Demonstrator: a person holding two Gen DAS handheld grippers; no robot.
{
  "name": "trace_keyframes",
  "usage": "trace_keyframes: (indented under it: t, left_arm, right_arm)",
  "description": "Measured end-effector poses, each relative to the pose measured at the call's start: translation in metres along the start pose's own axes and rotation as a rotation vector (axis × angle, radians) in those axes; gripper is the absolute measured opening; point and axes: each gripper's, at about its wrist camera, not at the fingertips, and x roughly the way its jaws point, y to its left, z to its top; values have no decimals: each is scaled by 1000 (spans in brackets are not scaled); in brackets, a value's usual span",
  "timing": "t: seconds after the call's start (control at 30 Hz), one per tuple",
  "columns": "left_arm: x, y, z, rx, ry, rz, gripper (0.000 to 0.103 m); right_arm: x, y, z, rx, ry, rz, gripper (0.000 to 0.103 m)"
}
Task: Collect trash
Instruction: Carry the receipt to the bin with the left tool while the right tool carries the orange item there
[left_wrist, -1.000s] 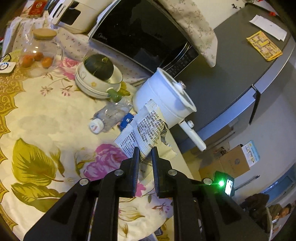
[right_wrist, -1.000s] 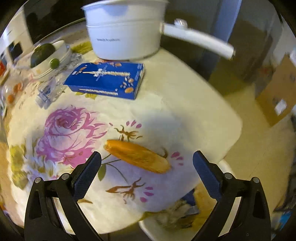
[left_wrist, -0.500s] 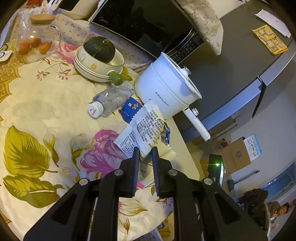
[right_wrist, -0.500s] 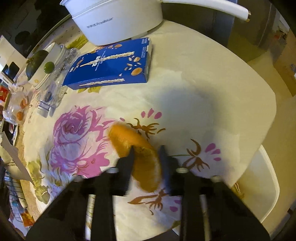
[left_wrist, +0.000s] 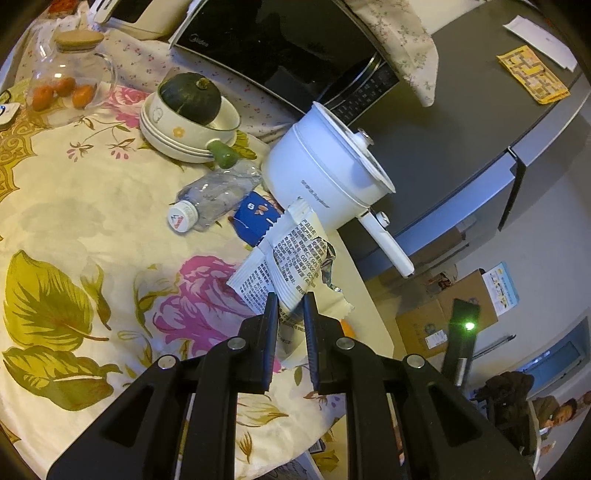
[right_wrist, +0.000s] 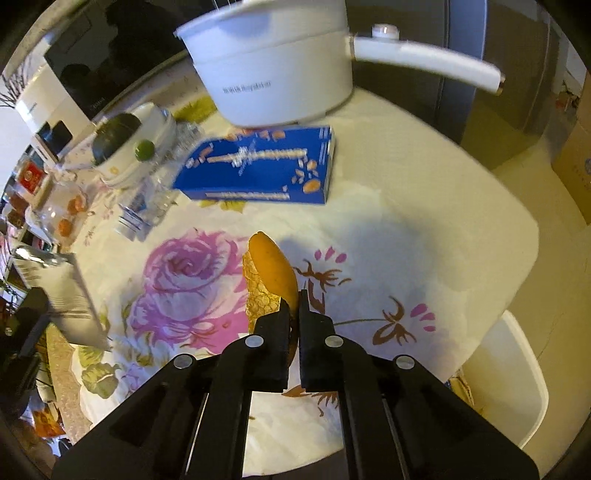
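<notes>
In the left wrist view my left gripper (left_wrist: 290, 299) is shut on a torn white snack wrapper (left_wrist: 291, 254) with black print, held above the flowered tablecloth (left_wrist: 74, 229). The right wrist view shows my right gripper (right_wrist: 293, 299) with its jaws closing down on an orange peel (right_wrist: 271, 266); the peel is pinched between the pads just over the cloth. A blue snack box (right_wrist: 258, 170) and a crushed clear bottle (left_wrist: 214, 201) lie beyond, near the white pot (right_wrist: 273, 70). The wrapper's silver side (right_wrist: 55, 288) shows at the left edge of the right wrist view.
Stacked bowls with a dark squash (left_wrist: 188, 107), a glass jar of small oranges (left_wrist: 62, 77) and a black microwave (left_wrist: 280, 44) stand at the back. A white bin (right_wrist: 517, 369) sits below the table's rounded edge. Cardboard boxes (left_wrist: 454, 310) are on the floor.
My right gripper went from wide open over the peel to shut on it, and the peel has risen a little off the cloth. The left gripper keeps its hold on the wrapper, nearly still.
</notes>
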Motion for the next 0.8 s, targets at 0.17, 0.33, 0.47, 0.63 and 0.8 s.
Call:
trace_keyframes:
  t: [0.17,0.33,0.47,0.63,0.8]
  left_arm:
    - [1,-10,-5,21,9,-19,14]
    - [4,-24,-12,50,28,-47,14]
    - [7,-38,-20,80,43,-70,14]
    - [13,-59,-33,125,74,-102,14]
    - [25,-82,-51,181,124,-132,14]
  right_arm:
    - [-27,-4,-3,-4,-73,-7,3]
    - [-52,-16,-12,-10,-127,-36,3]
    - [-70,-29,-21,-17,-166,-73,3]
    - [-89,-43,-32,-26,-212,-120,3]
    - [-105,-64,-49,-27,-237,-191,3]
